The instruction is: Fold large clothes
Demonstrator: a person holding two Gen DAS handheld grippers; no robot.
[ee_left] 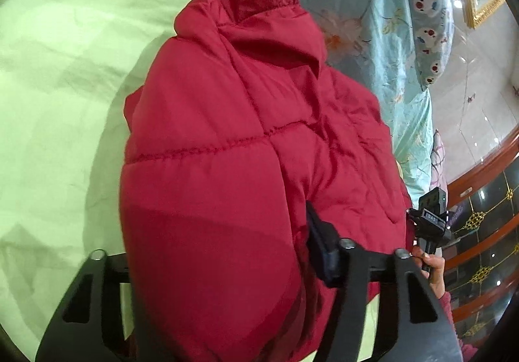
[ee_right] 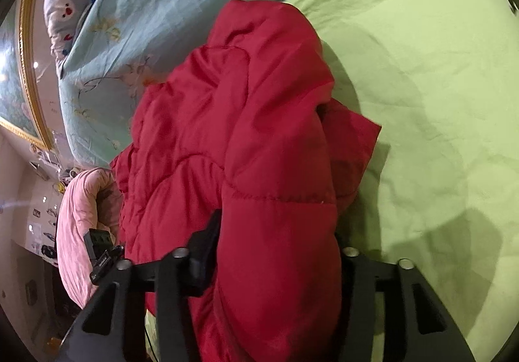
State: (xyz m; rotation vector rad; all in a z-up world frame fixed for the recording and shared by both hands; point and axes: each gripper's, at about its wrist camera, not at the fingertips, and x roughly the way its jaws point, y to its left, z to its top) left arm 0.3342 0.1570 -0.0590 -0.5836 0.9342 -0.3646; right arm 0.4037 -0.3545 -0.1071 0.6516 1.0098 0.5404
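Both the left gripper (ee_left: 207, 268) and right gripper (ee_right: 279, 251) have jaws clamped on the red jacket (ee_left: 246, 141), its length stretching straight ahead over the bed (ee_left: 58, 70).

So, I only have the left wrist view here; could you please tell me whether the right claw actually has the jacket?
Observer: Yes. In the right wrist view a thick fold of the red padded jacket fills the right claw; one finger presses into the fabric, and the other is hidden behind it.
Operator: Thank you. Is anything loose on that side?
Observer: A flat red flap sticks out from under the bundle, over the light green sheet.
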